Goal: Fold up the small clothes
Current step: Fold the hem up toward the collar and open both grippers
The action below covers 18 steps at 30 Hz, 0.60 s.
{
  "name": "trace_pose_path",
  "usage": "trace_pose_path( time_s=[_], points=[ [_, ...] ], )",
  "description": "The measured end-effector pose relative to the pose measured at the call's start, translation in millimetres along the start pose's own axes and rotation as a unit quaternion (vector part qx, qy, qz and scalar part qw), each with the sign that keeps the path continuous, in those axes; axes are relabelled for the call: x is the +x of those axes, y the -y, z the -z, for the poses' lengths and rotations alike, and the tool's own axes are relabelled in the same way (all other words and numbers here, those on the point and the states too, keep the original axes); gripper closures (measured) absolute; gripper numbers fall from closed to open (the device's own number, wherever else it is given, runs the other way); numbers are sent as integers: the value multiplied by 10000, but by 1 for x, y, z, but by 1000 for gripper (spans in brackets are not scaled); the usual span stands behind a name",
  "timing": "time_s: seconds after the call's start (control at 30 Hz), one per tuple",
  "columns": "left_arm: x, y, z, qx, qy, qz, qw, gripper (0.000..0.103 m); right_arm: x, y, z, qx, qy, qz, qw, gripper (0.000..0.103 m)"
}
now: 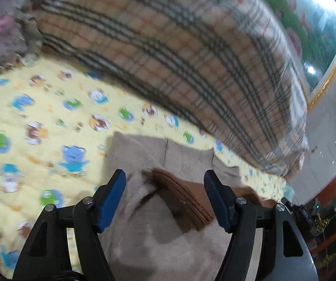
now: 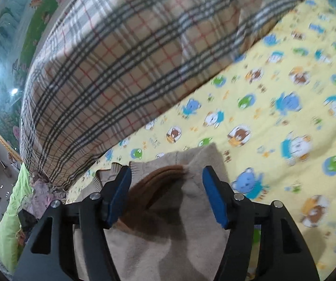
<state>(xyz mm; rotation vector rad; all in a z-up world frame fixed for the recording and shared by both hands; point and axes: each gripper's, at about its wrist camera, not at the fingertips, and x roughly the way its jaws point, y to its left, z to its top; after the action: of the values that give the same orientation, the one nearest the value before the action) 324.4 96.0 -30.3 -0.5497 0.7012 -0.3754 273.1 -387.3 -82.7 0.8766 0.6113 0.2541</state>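
A small beige knit garment [image 1: 149, 234] with a brown collar band [image 1: 182, 192] lies on a yellow cartoon-print quilt [image 1: 39, 128]. My left gripper [image 1: 164, 180] is open, its blue-padded fingers astride the collar just above the cloth. In the right wrist view the same garment [image 2: 158, 245] and its brown collar [image 2: 158, 178] lie under my right gripper [image 2: 166, 175], which is open too, with nothing between the pads. Ribbed cuffs [image 2: 111, 171] stick out at the left.
A big plaid-covered cushion or mattress [image 1: 179, 58] stands along the far side of the quilt and also shows in the right wrist view [image 2: 109, 70]. A framed landscape picture [image 1: 320, 35] hangs behind. A green blanket [image 2: 11, 222] and loose clothes [image 2: 41, 194] lie off the bed's edge.
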Motion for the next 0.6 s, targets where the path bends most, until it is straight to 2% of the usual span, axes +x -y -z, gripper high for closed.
trace_pose_path(
  time_s=[0.1, 0.17, 0.27, 0.33, 0.43, 0.5, 0.57, 0.6],
  points=[
    [-17, 12, 13, 21, -171, 354, 9992, 34, -17, -4, 6, -48, 32, -128, 9999, 39],
    [-17, 37, 36, 424, -515, 660, 9956, 34, -25, -18, 17, -354, 0, -175, 9992, 39],
    [-4, 75, 76, 1090, -1144, 1060, 9817, 34, -23, -47, 40, -887, -315, -501, 9943, 39],
    [7, 91, 94, 1307, -1413, 1240, 9734, 34, -10, -69, 62, -1356, -829, -758, 9844, 40],
    [30, 96, 104, 1260, -1649, 1446, 9675, 34, 21, -98, 94, -1996, -1757, -1065, 9581, 46],
    [46, 90, 104, 1192, -1775, 1313, 9680, 35, 42, -104, 103, -2217, -2118, -1003, 9465, 46],
    [59, 81, 99, 1187, -1812, 1173, 9692, 43, 62, -101, 105, -2238, -2352, -822, 9423, 46],
    [64, 78, 96, 1183, -1795, 1146, 9699, 50, 74, -97, 102, -2224, -2419, -717, 9417, 48]
  ],
)
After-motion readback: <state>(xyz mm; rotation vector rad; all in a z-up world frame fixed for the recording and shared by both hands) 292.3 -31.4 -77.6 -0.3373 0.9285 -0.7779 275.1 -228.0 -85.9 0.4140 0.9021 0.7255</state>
